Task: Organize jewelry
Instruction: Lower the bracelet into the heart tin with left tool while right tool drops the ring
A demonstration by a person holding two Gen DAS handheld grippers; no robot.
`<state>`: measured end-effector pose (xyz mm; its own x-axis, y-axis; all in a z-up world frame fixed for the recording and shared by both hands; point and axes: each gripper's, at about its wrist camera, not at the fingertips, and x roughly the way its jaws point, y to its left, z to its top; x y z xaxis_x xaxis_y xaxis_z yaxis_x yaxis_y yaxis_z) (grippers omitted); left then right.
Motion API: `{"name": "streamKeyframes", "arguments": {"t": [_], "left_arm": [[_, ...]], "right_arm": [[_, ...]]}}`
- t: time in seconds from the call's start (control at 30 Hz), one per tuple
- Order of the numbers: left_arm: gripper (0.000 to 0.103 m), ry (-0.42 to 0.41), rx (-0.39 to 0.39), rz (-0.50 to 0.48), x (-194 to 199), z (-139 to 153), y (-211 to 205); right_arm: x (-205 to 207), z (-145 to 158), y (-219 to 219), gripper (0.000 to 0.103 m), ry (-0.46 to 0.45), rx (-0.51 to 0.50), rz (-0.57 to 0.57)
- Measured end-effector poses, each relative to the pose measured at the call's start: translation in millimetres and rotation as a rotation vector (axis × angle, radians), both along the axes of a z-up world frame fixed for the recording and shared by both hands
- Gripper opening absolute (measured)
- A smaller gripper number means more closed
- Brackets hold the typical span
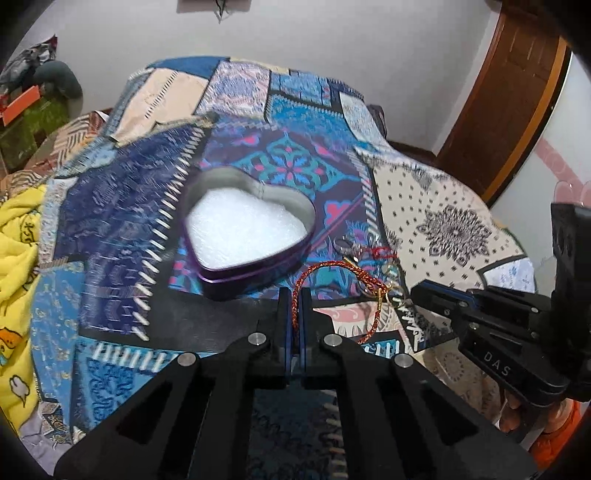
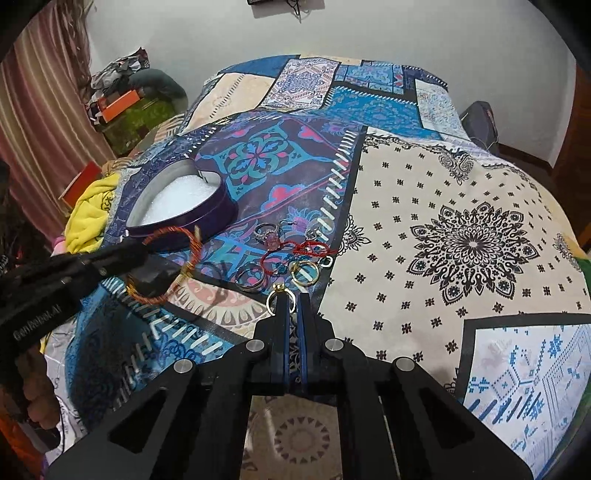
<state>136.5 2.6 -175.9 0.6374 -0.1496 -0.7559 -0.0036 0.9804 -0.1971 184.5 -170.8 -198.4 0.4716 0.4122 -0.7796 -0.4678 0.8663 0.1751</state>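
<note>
Left wrist: left gripper [image 1: 294, 295] pinched tight on the red-and-gold braided cord bracelet [image 1: 334, 291]; open purple heart-shaped tin [image 1: 249, 229] just ahead-left. Lift the dangling loop over the rim before releasing. Motion blur hides the other jewelry.

Right wrist: right gripper [image 2: 293, 301] nearly closed at a thin gold ring [image 2: 279, 301]; whether it's gripped, can't tell.

Plain white walls [image 2: 406, 33], brown wooden door [image 1: 517, 85] at the right, striped curtain [image 2: 40, 110] at the left, bed under a blue and cream patchwork bedspread [image 2: 461, 192], yellow cloth [image 1: 18, 236] bunched at its edge, clutter in the far corner [image 2: 125, 92]
</note>
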Motion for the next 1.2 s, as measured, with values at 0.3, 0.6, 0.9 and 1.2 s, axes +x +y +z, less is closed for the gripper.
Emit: {"name": "streamKeyframes", "arguments": {"t": [0.3,0.6,0.9,1.2], "left_arm": [[0.001,-0.044,0.007,0.044,-13,15,18],[0.001,-0.053,0.01,0.065,-17,15,30],[0.001,-0.109,0.016,0.075,-17,32,39],[0.001,-0.149,0.03,0.089,-9,45,53]], "right_arm": [[10,-15,11,0.03,0.069,-0.022,0.003],[13,-21,19,0.017,0.008,-0.076,-0.007],[6,-8,17,0.016,0.006,-0.055,-0.04],[4,41,28,0.017,-0.089,0.021,-0.022]]}}
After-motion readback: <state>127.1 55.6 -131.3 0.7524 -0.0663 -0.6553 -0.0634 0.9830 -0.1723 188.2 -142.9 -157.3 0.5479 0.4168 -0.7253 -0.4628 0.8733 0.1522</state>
